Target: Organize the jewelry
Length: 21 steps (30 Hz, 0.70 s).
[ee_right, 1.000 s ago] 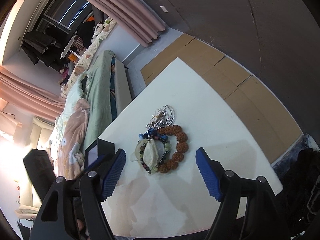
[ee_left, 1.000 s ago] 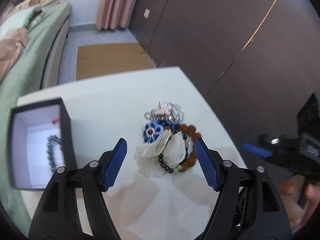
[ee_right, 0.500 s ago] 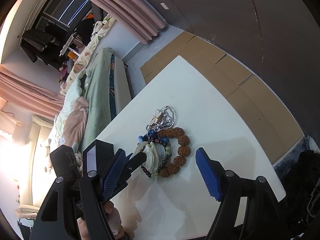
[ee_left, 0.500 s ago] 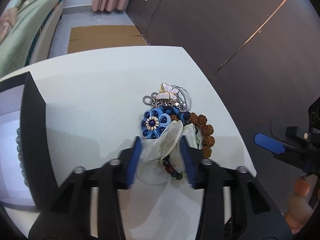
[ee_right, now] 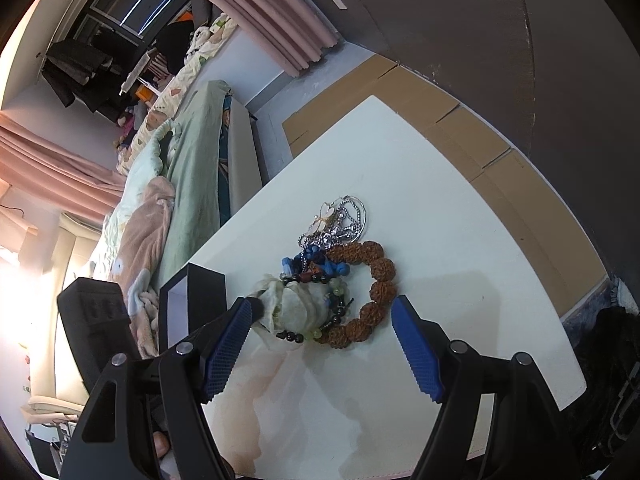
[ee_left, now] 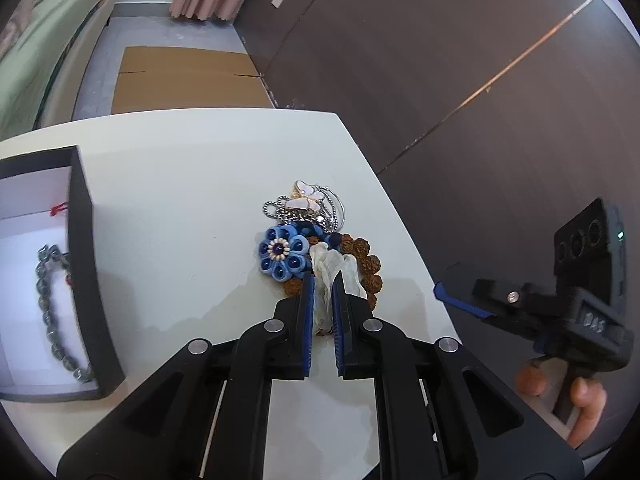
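Note:
A jewelry pile lies on the white table (ee_left: 180, 168): a white sheer pouch (ee_left: 335, 264), a blue fabric flower (ee_left: 282, 252), a brown bead bracelet (ee_left: 372, 264), a dark bead string (ee_right: 336, 312) and a silver chain with a butterfly (ee_left: 306, 200). My left gripper (ee_left: 322, 280) is closing, its blue pads pressing the pouch's near end between them. My right gripper (ee_right: 322, 306) hovers open over the pouch (ee_right: 296, 308) and the brown bracelet (ee_right: 380, 276), holding nothing.
An open black box (ee_left: 86, 264) with a white lining stands at the left and holds a green bead bracelet (ee_left: 48, 320). The table's right edge (ee_left: 404, 232) runs close to the pile. A bed (ee_right: 188, 168) lies beyond the table.
My left gripper has come forward and down onto the pile, and its jaws have gone from wide apart to pinching the white pouch. The right gripper stays open.

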Each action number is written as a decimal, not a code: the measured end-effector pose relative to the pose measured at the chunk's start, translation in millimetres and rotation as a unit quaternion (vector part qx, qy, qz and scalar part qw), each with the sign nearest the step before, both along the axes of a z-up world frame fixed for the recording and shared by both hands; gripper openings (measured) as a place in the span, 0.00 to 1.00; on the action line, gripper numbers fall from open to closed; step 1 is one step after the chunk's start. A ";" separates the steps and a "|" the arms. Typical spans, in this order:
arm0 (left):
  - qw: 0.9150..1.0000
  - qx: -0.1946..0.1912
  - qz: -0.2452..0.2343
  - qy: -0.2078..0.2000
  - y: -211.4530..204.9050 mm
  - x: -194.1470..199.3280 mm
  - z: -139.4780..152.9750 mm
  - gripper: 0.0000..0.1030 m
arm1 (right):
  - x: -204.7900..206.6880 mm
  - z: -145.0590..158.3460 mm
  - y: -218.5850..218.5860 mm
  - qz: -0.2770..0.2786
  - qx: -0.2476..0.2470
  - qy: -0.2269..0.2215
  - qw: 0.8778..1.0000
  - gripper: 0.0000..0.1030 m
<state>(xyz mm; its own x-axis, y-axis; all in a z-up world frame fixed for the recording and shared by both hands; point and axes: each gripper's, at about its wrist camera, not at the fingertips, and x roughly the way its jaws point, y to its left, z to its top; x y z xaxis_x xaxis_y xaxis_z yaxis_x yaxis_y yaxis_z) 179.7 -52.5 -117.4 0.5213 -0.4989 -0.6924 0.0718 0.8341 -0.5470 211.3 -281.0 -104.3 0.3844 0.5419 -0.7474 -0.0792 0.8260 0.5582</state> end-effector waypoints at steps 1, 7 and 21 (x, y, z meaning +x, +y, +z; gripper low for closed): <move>1.000 -0.003 0.004 -0.001 3.1 -1.7 1.7 0.09 | -0.2 -0.9 1.7 0.001 -0.002 0.001 1.000 0.70; 1.000 -0.026 0.010 -0.013 20.2 -9.6 12.9 0.09 | 1.2 -5.7 14.9 0.011 -0.011 0.004 1.000 0.70; 0.997 0.053 0.049 0.016 38.2 -9.0 4.4 0.04 | 3.1 -30.2 61.0 0.057 -0.027 0.036 0.997 0.34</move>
<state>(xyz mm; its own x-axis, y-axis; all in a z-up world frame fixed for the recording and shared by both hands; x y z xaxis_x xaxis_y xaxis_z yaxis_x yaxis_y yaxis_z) 170.7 -14.3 -113.0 0.5402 -0.3698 -0.7559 -0.0295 0.8894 -0.4562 214.4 -220.0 -134.5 0.2671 0.5374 -0.7999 -0.1355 0.8428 0.5209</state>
